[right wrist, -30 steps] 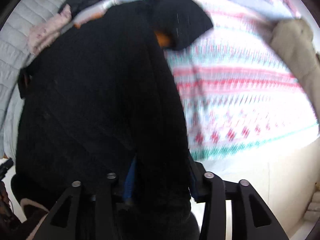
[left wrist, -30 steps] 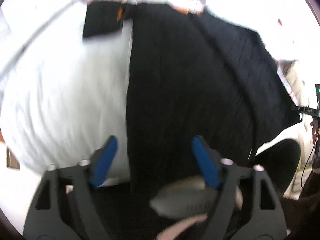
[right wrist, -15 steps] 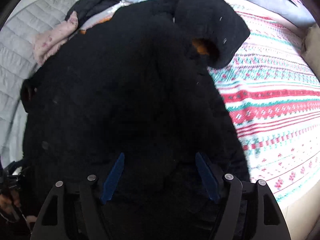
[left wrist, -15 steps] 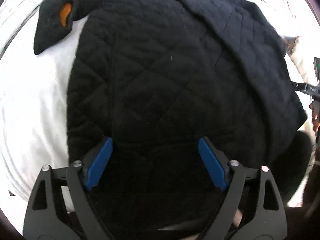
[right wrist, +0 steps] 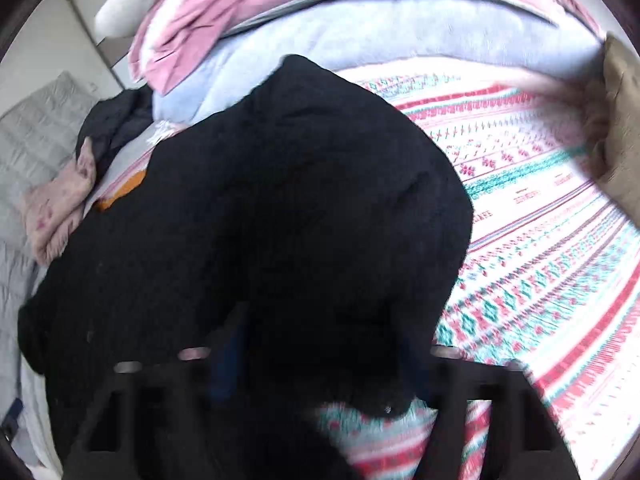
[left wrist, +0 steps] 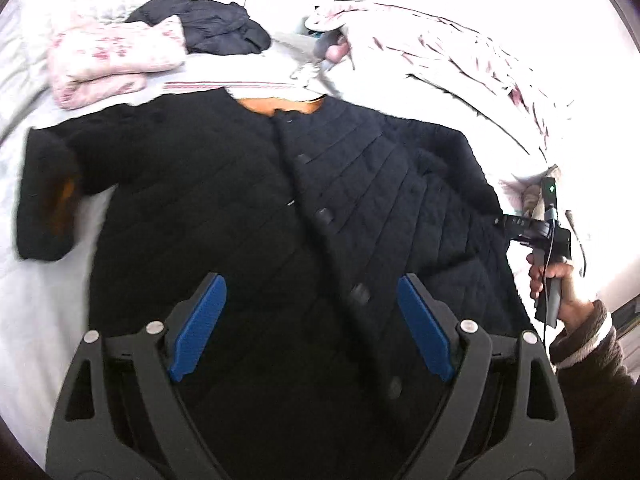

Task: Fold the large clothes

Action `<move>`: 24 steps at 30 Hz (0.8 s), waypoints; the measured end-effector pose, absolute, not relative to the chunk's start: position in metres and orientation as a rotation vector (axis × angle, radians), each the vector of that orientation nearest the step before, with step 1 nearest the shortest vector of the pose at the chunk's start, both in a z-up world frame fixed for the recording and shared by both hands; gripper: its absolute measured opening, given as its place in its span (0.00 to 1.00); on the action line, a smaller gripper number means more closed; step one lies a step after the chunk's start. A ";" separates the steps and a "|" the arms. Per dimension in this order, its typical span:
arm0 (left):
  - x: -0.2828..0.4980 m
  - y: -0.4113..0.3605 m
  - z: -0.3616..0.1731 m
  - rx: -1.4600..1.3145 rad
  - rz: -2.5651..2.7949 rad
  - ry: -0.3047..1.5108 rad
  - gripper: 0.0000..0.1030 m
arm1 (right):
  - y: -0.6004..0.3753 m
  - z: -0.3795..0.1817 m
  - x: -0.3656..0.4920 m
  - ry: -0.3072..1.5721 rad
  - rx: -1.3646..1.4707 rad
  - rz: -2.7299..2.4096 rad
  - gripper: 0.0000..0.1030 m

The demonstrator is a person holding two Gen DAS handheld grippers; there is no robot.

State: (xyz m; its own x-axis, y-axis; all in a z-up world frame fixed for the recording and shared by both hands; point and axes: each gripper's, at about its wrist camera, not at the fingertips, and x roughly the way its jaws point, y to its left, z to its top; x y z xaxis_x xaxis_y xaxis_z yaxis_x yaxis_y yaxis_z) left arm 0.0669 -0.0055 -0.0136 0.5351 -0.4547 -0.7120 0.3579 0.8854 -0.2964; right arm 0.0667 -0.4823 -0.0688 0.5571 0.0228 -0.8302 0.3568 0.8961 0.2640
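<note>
A black quilted jacket (left wrist: 248,216) with an orange lining lies spread on the bed, front up, buttons down the middle. My left gripper (left wrist: 312,328) is open and empty, hovering above the jacket's lower part. In the left wrist view the right gripper (left wrist: 536,232) sits at the jacket's right edge, held by a hand. In the right wrist view the jacket (right wrist: 260,220) fills the middle, with its right side bunched in a fold. My right gripper (right wrist: 320,364) is blurred; its jaws stand apart with jacket fabric between them.
A folded pink garment (left wrist: 112,60) and a dark bundle (left wrist: 208,28) lie at the bed's head. A patterned red and green blanket (right wrist: 540,240) covers the bed to the right. Pink and pale blue bedding (right wrist: 320,20) is piled behind. A tan cushion (right wrist: 620,120) sits far right.
Both grippers opened and let go of the jacket, which dropped flat onto the bed. The left gripper pulled back and higher. The right gripper moved right to the jacket's side edge.
</note>
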 end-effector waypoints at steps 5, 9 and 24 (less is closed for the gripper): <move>0.083 -0.032 -0.035 -0.103 -0.591 0.820 0.85 | -0.524 -0.002 0.066 0.834 0.282 -0.313 0.29; 0.091 -0.037 -0.056 -0.095 -0.601 0.766 0.85 | -0.595 0.046 0.096 0.786 0.230 -0.469 0.26; 0.109 -0.032 -0.083 -0.215 -0.598 0.872 0.85 | -0.628 0.021 0.136 0.679 0.091 -0.619 0.49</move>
